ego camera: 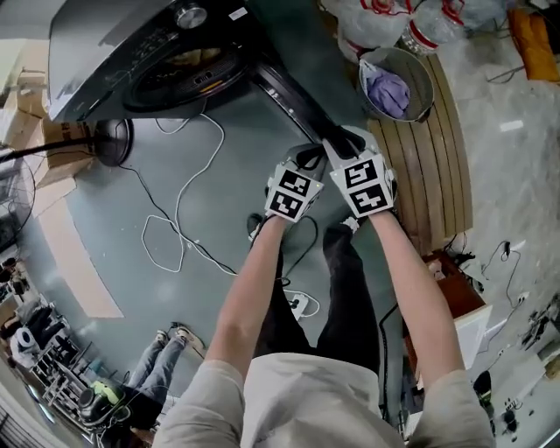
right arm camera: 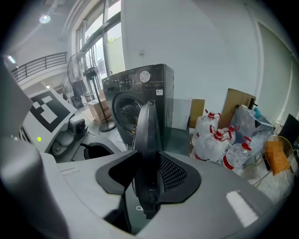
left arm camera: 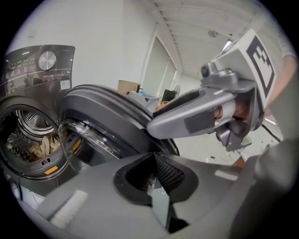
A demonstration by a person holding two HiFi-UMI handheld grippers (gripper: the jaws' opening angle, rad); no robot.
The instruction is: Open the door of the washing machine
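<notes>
Standing wide open: dark, round, glass-centred door [left arm camera: 105, 114].

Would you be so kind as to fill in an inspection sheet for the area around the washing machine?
Surface: grey-green floor, cables lying on it.
Job's things: dark grey front-loading washing machine; its round door stands open; pale laundry in the drum.
Clutter: round metal bin holding purple cloth; clear bags of red-capped bottles; brown cardboard box.
Grippers: right tongs clamped on the door's edge; left tongs shut, empty, beside them.
Cables: thin white cable looped on the floor.
Surroundings: slatted wooden platform; black fan base; another person's legs.
</notes>
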